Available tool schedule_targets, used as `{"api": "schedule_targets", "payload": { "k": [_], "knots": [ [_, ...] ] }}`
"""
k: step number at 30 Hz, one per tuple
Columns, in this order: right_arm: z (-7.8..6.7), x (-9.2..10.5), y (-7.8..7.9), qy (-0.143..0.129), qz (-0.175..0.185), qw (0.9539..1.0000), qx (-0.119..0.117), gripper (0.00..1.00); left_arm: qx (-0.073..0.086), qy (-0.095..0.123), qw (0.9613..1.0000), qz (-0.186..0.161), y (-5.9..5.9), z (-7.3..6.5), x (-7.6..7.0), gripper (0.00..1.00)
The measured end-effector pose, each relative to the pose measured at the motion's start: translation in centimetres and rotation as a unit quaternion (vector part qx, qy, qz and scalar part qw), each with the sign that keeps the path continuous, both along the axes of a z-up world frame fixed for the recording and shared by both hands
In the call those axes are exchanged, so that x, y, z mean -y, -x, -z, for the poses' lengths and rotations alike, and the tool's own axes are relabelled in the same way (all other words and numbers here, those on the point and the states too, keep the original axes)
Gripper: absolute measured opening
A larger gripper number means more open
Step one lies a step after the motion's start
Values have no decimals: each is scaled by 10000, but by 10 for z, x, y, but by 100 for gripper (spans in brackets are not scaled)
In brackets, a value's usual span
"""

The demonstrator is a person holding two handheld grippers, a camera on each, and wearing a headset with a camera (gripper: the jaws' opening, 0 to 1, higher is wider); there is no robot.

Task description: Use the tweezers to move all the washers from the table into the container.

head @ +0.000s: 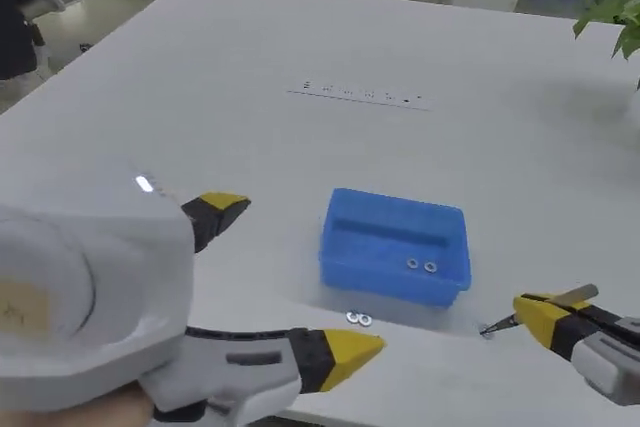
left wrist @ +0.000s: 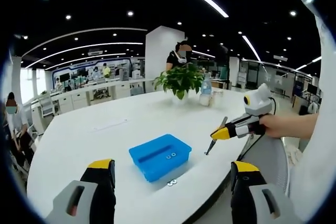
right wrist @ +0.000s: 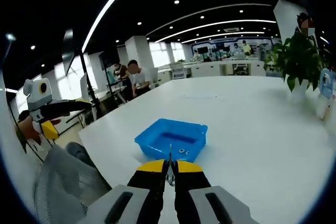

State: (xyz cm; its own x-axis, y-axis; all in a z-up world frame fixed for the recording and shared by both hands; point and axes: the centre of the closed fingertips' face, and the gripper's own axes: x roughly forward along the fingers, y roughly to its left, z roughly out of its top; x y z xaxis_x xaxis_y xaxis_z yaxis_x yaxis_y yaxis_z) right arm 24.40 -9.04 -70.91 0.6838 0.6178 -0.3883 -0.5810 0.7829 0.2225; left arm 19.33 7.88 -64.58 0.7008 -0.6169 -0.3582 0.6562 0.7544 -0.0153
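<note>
- Open-plan office with rows of ceiling lights surrounds the work area. The large white counter (head: 300,127) carries all the task items near its front edge.
- Left hand-held gripper (head: 312,274): grey body, black jaws with yellow tips. It hovers above the counter, to the left of the container. The jaws stand wide apart and hold nothing, as the left gripper view (left wrist: 173,164) confirms.
- Shallow rectangular blue plastic container (head: 392,283): it sits flat on the counter between the two hand-held grippers, with its open side up.
- Right hand-held gripper (head: 522,309): it hangs low, to the right of the container. The yellow-tipped jaws are pressed together on the handle of the tweezers, with no gap visible in the right gripper view.
- Slim metal tweezers (head: 497,325): they project from the right jaws toward the container, with the tip near the counter, just off the container's near right corner. The tip is too small to show whether it carries a washer.
- Small round silver washers inside the container (head: 412,264): two lie side by side on the blue floor, close to the near wall. This part of the task is judged complete.
- Small round silver washers on the counter (head: 352,318): two lie next to each other, just outside the near wall of the container, to the left of the tweezer tip. These are yet to be moved.
- Progress estimate: about half of the visible washers are in. The next pick calls for bringing the tweezer tip left to the pair on the counter.
</note>
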Motion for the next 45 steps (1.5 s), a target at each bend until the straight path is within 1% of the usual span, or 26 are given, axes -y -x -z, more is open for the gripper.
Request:
{"api": "schedule_targets", "payload": {
  "k": [2, 4, 6, 7, 8, 9, 11, 12, 13, 14, 17, 20, 22, 24, 25, 26, 27, 28, 30, 32, 33, 34, 36, 38, 41, 45],
  "knots": [
    [-1, -10, 0, 137, 177, 9997, -2, 2, -51, -33, 9996, 272, 1, 5, -11, 93],
    [-5, -23, 0, 244, 296, 9992, 63, 2, -41, 49, 9987, 507, 1, 4, -22, 93],
    [-12, -37, -1, 339, 360, 9986, 166, 2, -31, 70, 9976, 689, 0, 5, -35, 93],
    [-15, -42, -2, 322, 381, 9986, 177, 2, -26, 8, 9971, 763, 0, 6, -40, 93],
    [-19, -47, -3, 319, 398, 9985, 199, 2, 16, -181, 9962, 855, -1, 9, -49, 93],
    [-23, -55, -5, 359, 400, 9982, 267, 2, 44, -277, 9957, 882, -2, 11, -55, 93],
    [-28, -66, -9, 477, 347, 9977, 325, 2, 68, -260, 9957, 891, -4, 11, -66, 93],
    [-30, -70, -11, 519, 318, 9976, 336, 2, 64, -220, 9959, 881, -5, 10, -70, 93],
    [-32, -74, -13, 554, 276, 9974, 365, 2, 48, -115, 9965, 827, -6, 9, -75, 93],
    [-33, -77, -15, 563, 245, 9974, 377, 2, 47, -87, 9967, 804, -6, 9, -77, 93],
    [-39, -86, -26, 613, 105, 9970, 451, 2, 69, 91, 9984, 562, -9, 8, -87, 93],
    [-38, -92, -39, 621, -53, 9971, 445, 2, 33, 153, 9994, 297, -9, 10, -95, 93],
    [-34, -96, -50, 668, -165, 9967, 422, 2, -3, 208, 9997, 128, -8, 9, -99, 93],
    [-29, -99, -60, 657, -269, 9967, 393, 2, -6, 358, 9994, 21, -7, 7, -99, 93],
    [-27, -99, -65, 649, -278, 9968, 362, 2, -15, 394, 9992, 10, -6, 6, -98, 92],
    [-23, -100, -70, 597, -309, 9974, 272, 2, -11, 397, 9992, -15, -6, 7, -98, 92],
    [-21, -101, -73, 582, -327, 9975, 231, 2, -8, 377, 9993, -41, -6, 8, -97, 92],
    [-19, -100, -78, 565, -324, 9977, 207, 2, 2, 284, 9995, -125, -7, 10, -98, 92],
    [-15, -101, -81, 544, -413, 9976, 108, 2, 23, 265, 9994, -228, -9, 10, -97, 92],
    [-11, -102, -84, 512, -499, 9974, 84, 2, 44, 321, 9989, -331, -10, 8, -96, 92],
    [-6, -102, -86, 488, -577, 9971, 22, 2, 100, 353, 9982, -465, -11, 4, -97, 92],
    [-3, -102, -88, 477, -617, 9970, -22, 2, 120, 361, 9976, -576, -11, 3, -96, 92],
    [6, -102, -92, 481, -716, 9962, -101, 2, 98, 372, 9964, -752, -10, 3, -95, 92],
    [15, -101, -96, 474, -777, 9957, -189, 2, 43, 356, 9957, -857, -9, 5, -93, 92],
    [28, -100, -100, 532, -873, 9943, -294, 2, 18, 306, 9949, -961, -6, 6, -90, 92],
    [38, -98, -103, 531, -933, 9935, -385, 2, 1, 172, 9941, -1074, -5, 5, -90, 92]
  ]
}}
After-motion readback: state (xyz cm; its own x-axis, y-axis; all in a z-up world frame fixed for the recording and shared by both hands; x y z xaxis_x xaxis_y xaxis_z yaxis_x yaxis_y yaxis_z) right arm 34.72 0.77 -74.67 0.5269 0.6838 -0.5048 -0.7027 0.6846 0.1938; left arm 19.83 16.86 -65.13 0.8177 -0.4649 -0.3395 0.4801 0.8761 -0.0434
